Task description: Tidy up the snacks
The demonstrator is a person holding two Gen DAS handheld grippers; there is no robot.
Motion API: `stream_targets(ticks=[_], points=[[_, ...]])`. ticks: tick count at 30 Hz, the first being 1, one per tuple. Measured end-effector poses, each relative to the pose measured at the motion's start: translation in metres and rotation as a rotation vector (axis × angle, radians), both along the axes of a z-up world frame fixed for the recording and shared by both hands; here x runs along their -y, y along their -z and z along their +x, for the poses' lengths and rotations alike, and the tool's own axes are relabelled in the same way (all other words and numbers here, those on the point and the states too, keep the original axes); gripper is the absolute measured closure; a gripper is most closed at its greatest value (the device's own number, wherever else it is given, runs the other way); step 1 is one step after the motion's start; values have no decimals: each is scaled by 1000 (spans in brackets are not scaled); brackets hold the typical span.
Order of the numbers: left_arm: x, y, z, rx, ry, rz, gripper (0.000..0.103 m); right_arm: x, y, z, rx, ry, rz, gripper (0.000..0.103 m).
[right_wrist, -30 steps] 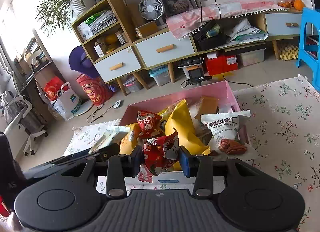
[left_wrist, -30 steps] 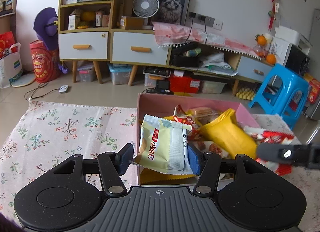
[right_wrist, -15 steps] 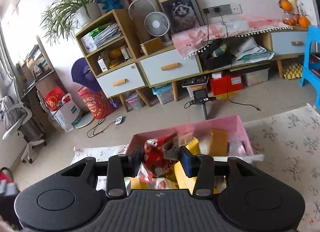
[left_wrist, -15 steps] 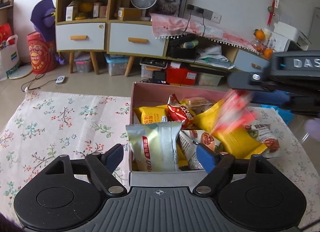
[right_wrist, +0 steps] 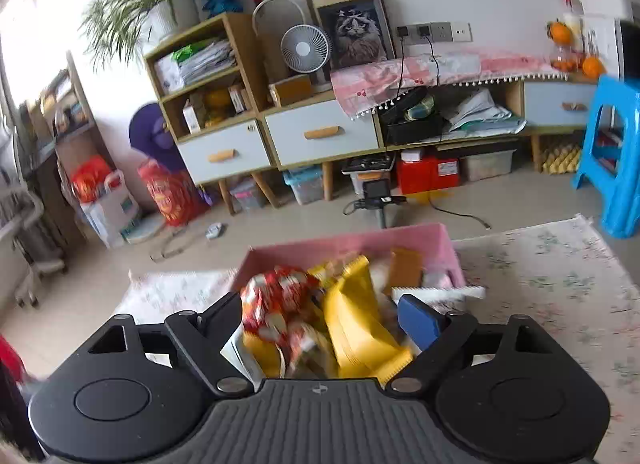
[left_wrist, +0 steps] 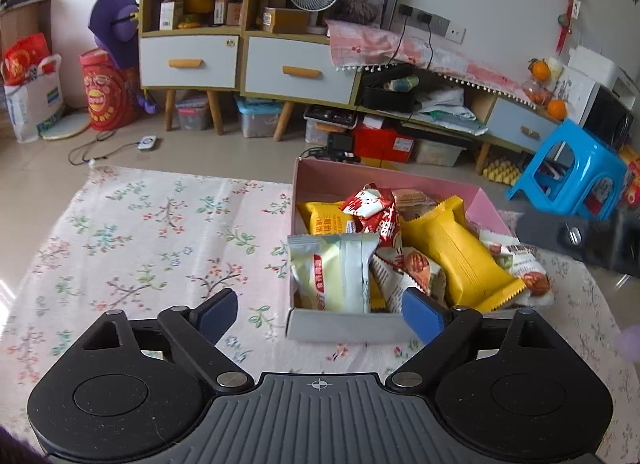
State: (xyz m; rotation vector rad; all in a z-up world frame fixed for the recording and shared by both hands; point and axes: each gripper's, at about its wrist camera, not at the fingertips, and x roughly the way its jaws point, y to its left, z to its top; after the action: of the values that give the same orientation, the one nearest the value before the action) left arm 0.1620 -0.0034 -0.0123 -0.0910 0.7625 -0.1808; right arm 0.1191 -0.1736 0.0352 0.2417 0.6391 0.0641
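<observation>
Since a second ago both packets have left the jaws: the pale green packet (left_wrist: 334, 272) now stands inside the pink box (left_wrist: 384, 180) against its near wall, and the red packet (left_wrist: 374, 210) lies on the heap. The left hand-held gripper (left_wrist: 320, 314) is opening wide, nothing between its pads; the right hand-held gripper (right_wrist: 322, 314) is opening too, empty. The drop-off step looks finished; next comes finding any remaining snack. The right view is blurred, and the table (left_wrist: 160, 232) shows no loose snacks.
</observation>
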Motion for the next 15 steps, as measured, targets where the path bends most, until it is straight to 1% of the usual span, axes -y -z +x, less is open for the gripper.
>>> stream_targets(ticks=[1,3,5,7,10,12,15], points=[[0,-2,-3,-6,-1,8,11,-1,-1,-6,-2,-2,-20,23],[1,-4,-10,-50,-15,34,11,-3,-3,-17,-11,-2,-47,20],[1,-4,-16,-99,-41,55,11,-2,-5,-25,-34,9,-60,18],[2,-6,-22,-128,-54,69,11,-1,-7,-33,-52,37,-64,15],[2,-13,-34,-145,-61,65,10,-2,-11,-43,-65,66,-91,12],[3,-18,-41,-145,-58,65,8,-3,-12,-49,-70,77,-109,10],[4,-26,-53,-132,-47,98,7,-2,-9,-52,-121,94,-119,9]])
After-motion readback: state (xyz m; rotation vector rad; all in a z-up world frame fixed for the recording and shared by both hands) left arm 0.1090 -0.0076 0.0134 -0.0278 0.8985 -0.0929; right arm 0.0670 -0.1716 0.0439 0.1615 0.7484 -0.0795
